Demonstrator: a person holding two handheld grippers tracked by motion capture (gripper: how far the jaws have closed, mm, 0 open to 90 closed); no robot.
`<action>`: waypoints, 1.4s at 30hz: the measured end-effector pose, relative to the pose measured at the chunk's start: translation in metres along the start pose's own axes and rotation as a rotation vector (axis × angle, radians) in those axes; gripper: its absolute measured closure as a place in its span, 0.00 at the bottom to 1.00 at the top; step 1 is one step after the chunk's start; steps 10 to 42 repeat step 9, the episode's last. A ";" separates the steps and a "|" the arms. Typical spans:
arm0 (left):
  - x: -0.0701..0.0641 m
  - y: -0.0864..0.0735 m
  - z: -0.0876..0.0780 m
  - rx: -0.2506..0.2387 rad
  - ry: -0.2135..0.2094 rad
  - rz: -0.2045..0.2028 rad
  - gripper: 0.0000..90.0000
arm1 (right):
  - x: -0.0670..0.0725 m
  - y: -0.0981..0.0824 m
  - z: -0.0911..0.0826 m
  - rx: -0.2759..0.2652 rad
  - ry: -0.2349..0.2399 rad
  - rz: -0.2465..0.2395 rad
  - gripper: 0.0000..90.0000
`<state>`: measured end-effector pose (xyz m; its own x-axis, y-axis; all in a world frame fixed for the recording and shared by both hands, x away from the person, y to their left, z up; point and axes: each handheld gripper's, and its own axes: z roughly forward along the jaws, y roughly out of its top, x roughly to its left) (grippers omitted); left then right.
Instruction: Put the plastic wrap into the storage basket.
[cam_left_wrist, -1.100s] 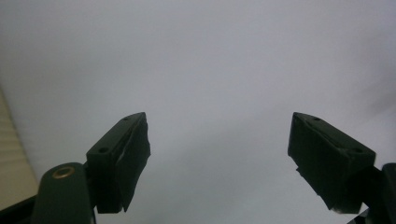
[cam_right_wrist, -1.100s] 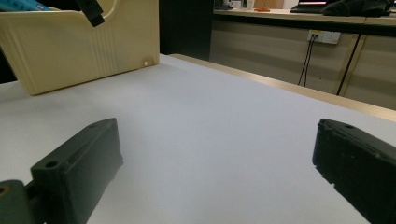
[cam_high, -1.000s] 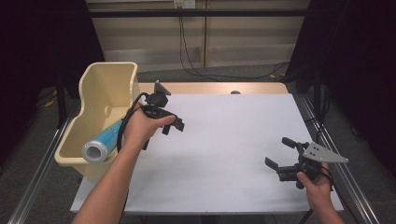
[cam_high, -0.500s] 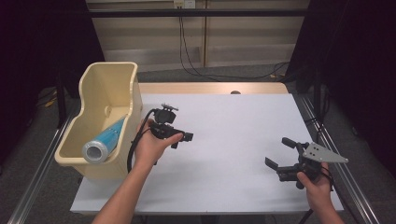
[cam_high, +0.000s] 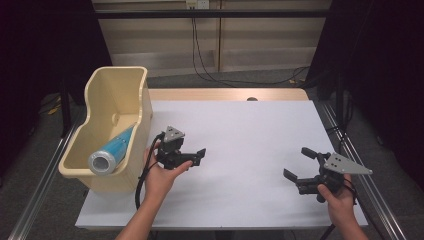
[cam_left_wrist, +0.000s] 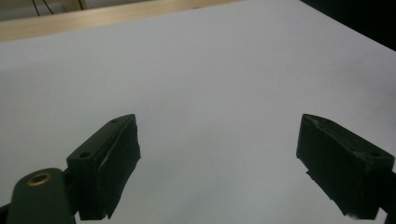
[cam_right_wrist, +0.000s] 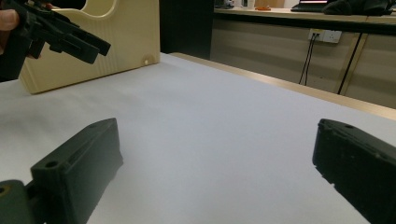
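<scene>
A blue cylinder with a silver end (cam_high: 111, 151) lies on its side in the cream plastic bin (cam_high: 142, 107) at the table's left edge. My left gripper (cam_high: 198, 156) hovers just right of the bin over the white table, open, jaws pointing right. In the left gripper view its jaws (cam_left_wrist: 233, 163) stand wide apart with only bare white table (cam_left_wrist: 210, 70) between them. My right gripper (cam_high: 296, 162) is near the front right of the table, open and empty. In the right gripper view (cam_right_wrist: 219, 163) it faces the bin (cam_right_wrist: 116, 37) and the left gripper (cam_right_wrist: 60, 35).
The white table top (cam_high: 250, 130) has a wooden strip (cam_high: 225, 94) along its far edge. Metal rails (cam_high: 360, 165) run along both sides. Cables (cam_high: 200, 60) hang behind the table against a pale wall.
My left gripper has drawn back from the bin's rim toward the front and right, lower over the table. The blue cylinder stays in the bin. The right gripper has not moved.
</scene>
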<state>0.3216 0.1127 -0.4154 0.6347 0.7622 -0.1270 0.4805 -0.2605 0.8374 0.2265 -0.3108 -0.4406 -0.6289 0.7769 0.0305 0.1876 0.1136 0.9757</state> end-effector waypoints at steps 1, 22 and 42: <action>0.000 -0.003 -0.001 -0.023 0.004 0.006 0.14 | 0.000 0.000 0.000 0.000 0.001 0.000 0.01; -0.001 -0.017 -0.007 -0.132 0.032 0.041 0.14 | 0.000 -0.001 0.001 0.003 0.001 0.000 0.01; -0.001 -0.017 -0.007 -0.132 0.032 0.041 0.14 | 0.000 -0.001 0.001 0.003 0.001 0.000 0.01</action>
